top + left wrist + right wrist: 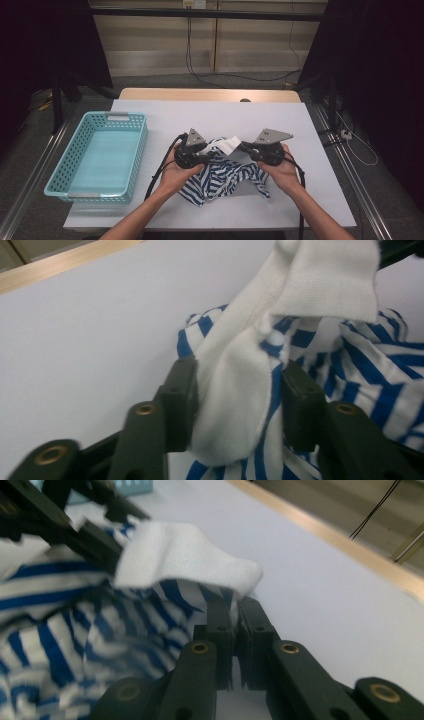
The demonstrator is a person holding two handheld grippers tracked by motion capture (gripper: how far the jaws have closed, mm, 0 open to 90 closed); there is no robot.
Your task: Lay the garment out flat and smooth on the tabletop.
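One striped garment is bunched at mid-worktop, its white band pinched by the right gripper and straddled by the left gripper; one empty basket sits at the left edge

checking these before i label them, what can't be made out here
- What kind of garment the striped cloth is: bunched up, high view.
- Table under the cloth: covered by it.
- Right gripper fingers' hold: white band overhangs the tips, right gripper view.
- Basket holes: too small to count.
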